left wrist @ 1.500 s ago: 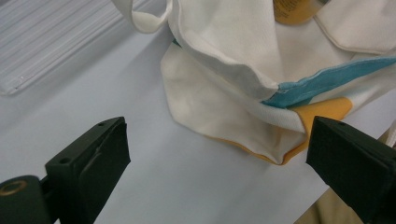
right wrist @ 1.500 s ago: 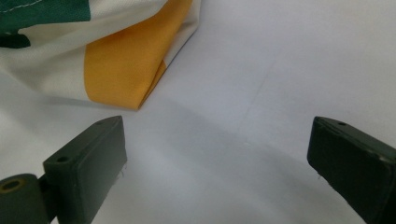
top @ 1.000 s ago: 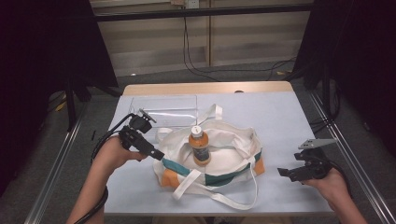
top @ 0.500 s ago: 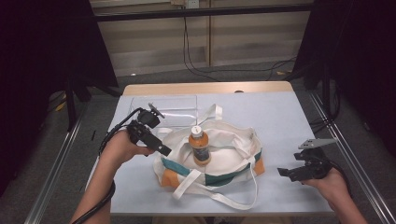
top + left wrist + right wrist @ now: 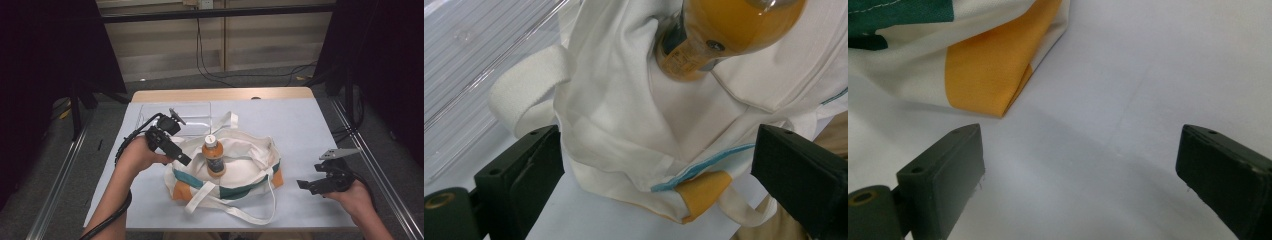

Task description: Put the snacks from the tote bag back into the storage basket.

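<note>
Overhead, both spread claws flank the tote bag [image 5: 235,165]; the left claw [image 5: 656,165] view reveals its turquoise trim.

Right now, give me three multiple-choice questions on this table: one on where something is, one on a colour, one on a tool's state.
1. Where is the bottle?
A. upright on the bag
B. in the clear tray
C. on the floor

2. What colour is the bottle's cap?
A. red
B. white
C. black

3. How is the left tool?
A. shut on a strap
B. holding the bottle
C. open at the bag's edge

Answers: 1 A, it stands on the white cloth; 2 B, the high view shows a white top; 3 C, its jaws stand wide apart.
</note>
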